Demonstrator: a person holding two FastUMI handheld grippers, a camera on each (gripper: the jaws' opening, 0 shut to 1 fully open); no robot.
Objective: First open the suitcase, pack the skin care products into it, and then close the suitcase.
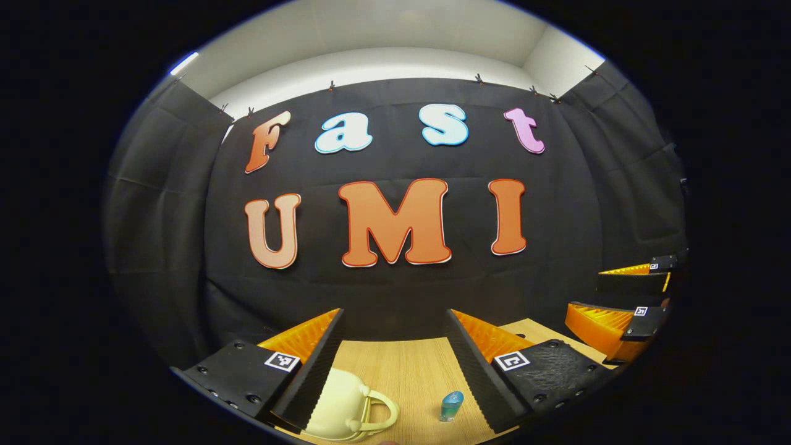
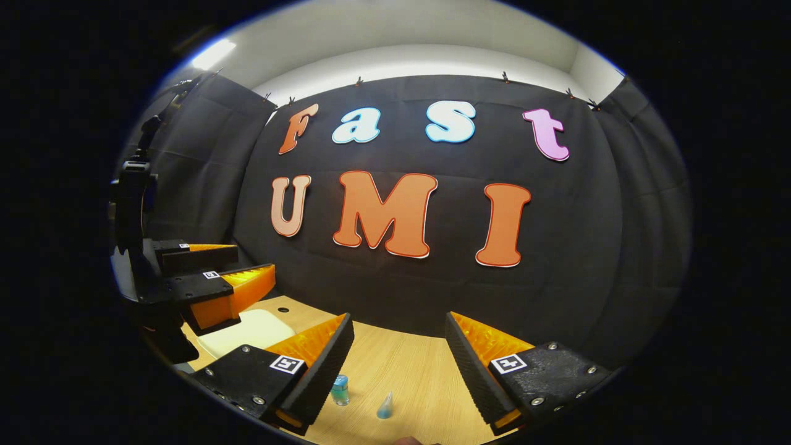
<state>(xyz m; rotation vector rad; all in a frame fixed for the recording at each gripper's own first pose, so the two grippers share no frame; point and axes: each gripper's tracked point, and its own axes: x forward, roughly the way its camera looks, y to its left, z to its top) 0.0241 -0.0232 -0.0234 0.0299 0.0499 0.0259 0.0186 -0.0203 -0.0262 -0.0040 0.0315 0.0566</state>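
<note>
In the left gripper view a small pale-yellow suitcase (image 1: 338, 405) with a looped handle lies closed on the wooden table (image 1: 401, 371), partly behind my left gripper's near finger. A small blue bottle (image 1: 451, 406) stands to its right. My left gripper (image 1: 395, 346) hangs open above the table with nothing between its fingers. In the right gripper view my right gripper (image 2: 398, 349) is open and empty too. Below it stand the blue bottle (image 2: 339, 389) and a small clear-blue pointed bottle (image 2: 385, 406). The suitcase (image 2: 247, 330) lies at the left, under the left gripper (image 2: 216, 272).
The black cloth wall closes the back of the table in both views. The right gripper (image 1: 630, 296) shows at the right edge of the left gripper view, held above the table. A small dark hole (image 2: 283, 309) sits in the tabletop near the suitcase.
</note>
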